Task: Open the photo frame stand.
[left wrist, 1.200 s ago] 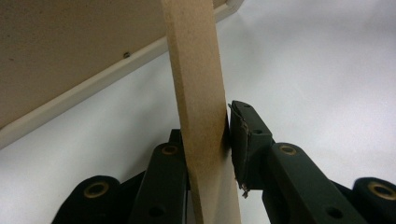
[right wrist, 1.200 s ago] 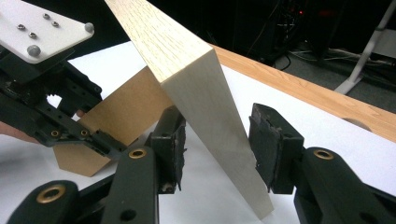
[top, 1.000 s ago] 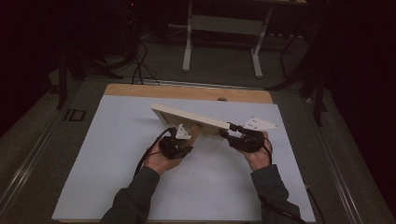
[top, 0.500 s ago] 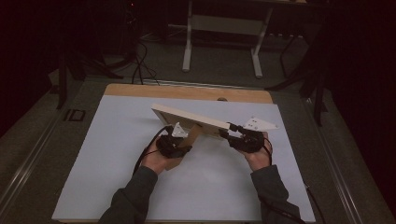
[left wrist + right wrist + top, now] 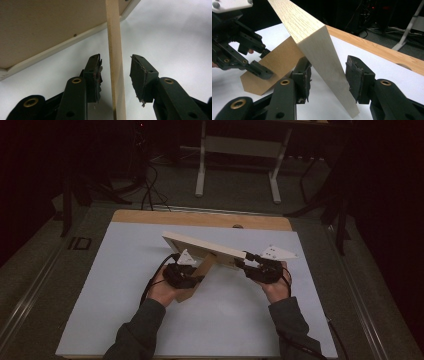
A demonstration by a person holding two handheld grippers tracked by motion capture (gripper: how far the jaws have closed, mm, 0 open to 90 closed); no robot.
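A pale wooden picture frame is tilted up over the white table top, its brown back board facing down. A brown stand leg runs from the back to the table. My left gripper straddles that leg, and in the left gripper view there is a gap on each side. My right gripper is at the frame's right end. There its jaws stand apart around the frame's edge. The left gripper shows by the stand leg.
A strip of bare wood with a small hole runs along the table's far edge. Beyond it are a white desk frame and cables on the dark floor. Open white surface lies to both sides and in front of the hands.
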